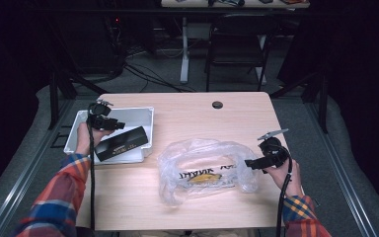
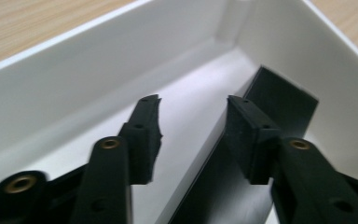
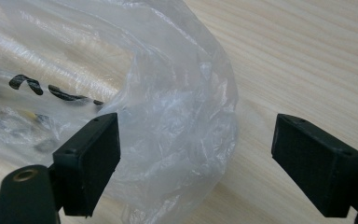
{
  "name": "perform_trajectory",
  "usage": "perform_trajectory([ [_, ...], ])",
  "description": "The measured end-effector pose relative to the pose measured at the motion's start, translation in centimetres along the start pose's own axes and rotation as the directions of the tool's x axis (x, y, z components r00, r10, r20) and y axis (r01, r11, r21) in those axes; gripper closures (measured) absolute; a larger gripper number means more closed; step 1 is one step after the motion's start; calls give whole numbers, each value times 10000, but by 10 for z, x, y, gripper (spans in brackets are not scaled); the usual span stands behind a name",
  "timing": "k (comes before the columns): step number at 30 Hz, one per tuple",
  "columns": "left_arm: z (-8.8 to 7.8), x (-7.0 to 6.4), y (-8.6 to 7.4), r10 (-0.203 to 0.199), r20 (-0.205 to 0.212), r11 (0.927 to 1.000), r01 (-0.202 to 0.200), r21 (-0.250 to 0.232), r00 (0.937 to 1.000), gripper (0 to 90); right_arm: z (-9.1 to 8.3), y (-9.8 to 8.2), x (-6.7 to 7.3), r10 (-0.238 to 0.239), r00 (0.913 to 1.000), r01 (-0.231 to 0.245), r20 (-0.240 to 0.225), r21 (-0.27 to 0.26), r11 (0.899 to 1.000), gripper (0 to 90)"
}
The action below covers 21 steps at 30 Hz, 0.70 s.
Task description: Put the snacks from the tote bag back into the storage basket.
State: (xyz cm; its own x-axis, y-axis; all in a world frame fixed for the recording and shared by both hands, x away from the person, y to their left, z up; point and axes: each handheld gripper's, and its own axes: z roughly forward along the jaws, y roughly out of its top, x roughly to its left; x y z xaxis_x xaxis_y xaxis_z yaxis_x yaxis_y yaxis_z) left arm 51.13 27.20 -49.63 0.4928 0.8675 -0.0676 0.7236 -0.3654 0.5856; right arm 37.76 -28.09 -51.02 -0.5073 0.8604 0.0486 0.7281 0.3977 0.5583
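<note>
While the left gripper [image 2: 193,121] hangs open over the black box [image 1: 121,143] in the white tray [image 1: 143,114], the right gripper [image 3: 196,161] gapes around the plastic bag's [image 1: 202,170] edge on the table [image 1: 187,111].

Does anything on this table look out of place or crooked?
Yes. The long black box lies askew in the white rectangular tray, one end sticking out over the tray's near rim. The crumpled clear plastic bag lies loose on the wooden table.
</note>
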Motion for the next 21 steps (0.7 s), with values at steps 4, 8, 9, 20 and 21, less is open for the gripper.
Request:
perform_trajectory([
  [4,16,-10,10,-340,-404,9993,347,169,9986,727,0,-1,0,7,10000,-7,-93,-6,10000,150],
  [8,35,-15,13,-295,-204,9973,308,659,9994,786,-1,-2,-1,0,10000,0,-34,-19,10000,150],
  [9,37,-16,13,-308,-144,9966,318,763,9994,799,-1,-2,-1,-1,10000,1,-36,-21,10000,150],
  [20,41,-36,8,345,689,9894,-438,1386,9970,876,-1,-1,-1,-77,10000,77,-24,51,10000,151],
  [21,41,-38,7,393,726,9892,-491,1382,9966,877,-1,-1,0,-84,10000,84,-25,47,10000,151],
])
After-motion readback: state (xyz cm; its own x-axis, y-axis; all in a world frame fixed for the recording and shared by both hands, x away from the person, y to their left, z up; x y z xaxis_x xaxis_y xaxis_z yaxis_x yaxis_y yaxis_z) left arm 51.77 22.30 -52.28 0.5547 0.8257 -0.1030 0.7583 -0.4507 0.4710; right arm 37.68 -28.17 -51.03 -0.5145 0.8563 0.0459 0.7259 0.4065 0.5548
